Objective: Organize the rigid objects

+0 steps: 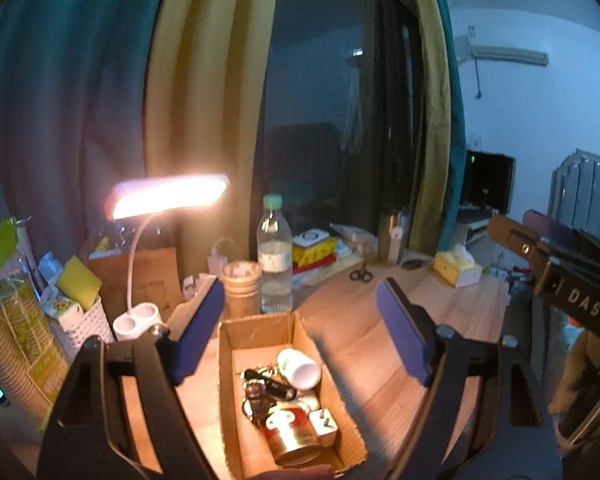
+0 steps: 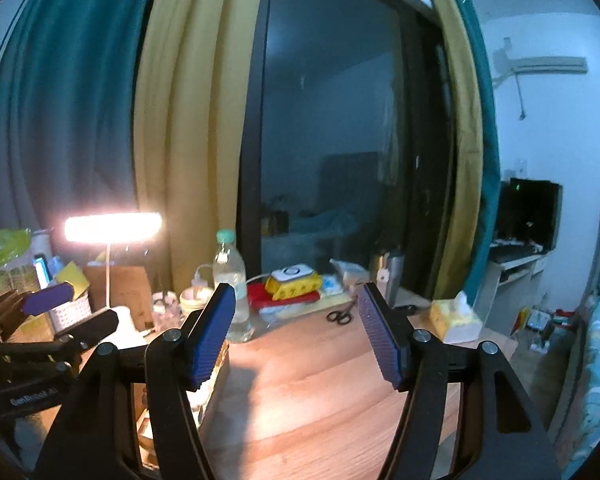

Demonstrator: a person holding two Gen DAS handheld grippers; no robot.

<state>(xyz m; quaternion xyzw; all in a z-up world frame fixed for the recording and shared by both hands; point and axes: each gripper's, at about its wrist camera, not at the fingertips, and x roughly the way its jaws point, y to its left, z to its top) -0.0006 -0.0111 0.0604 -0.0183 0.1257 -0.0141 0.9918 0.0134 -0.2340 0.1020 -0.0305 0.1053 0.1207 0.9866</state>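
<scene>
An open cardboard box [image 1: 236, 332] stands on the wooden table [image 1: 452, 312]. Inside lie a small white bottle [image 1: 300, 368], a bunch of keys with a black fob [image 1: 260, 390], a red and gold tin [image 1: 290, 436] and a white plug adapter [image 1: 324, 426]. My left gripper [image 1: 300, 292] hangs above the box, open, with nothing between its blue pads [image 1: 198, 336]. My right gripper [image 2: 296, 292] is open over bare table to the right of the box [image 2: 216, 372], also empty. Each gripper shows at the edge of the other's view: the right gripper [image 1: 516, 228] and the left gripper [image 2: 72, 312].
Behind the box stand a water bottle [image 1: 275, 256], a paper cup [image 1: 241, 288], a lit desk lamp [image 1: 168, 196] and a white basket [image 1: 82, 322]. Scissors [image 2: 339, 316], a tissue box [image 2: 454, 320] and red and yellow boxes [image 2: 292, 288] lie further back. Curtains and a dark window rise behind.
</scene>
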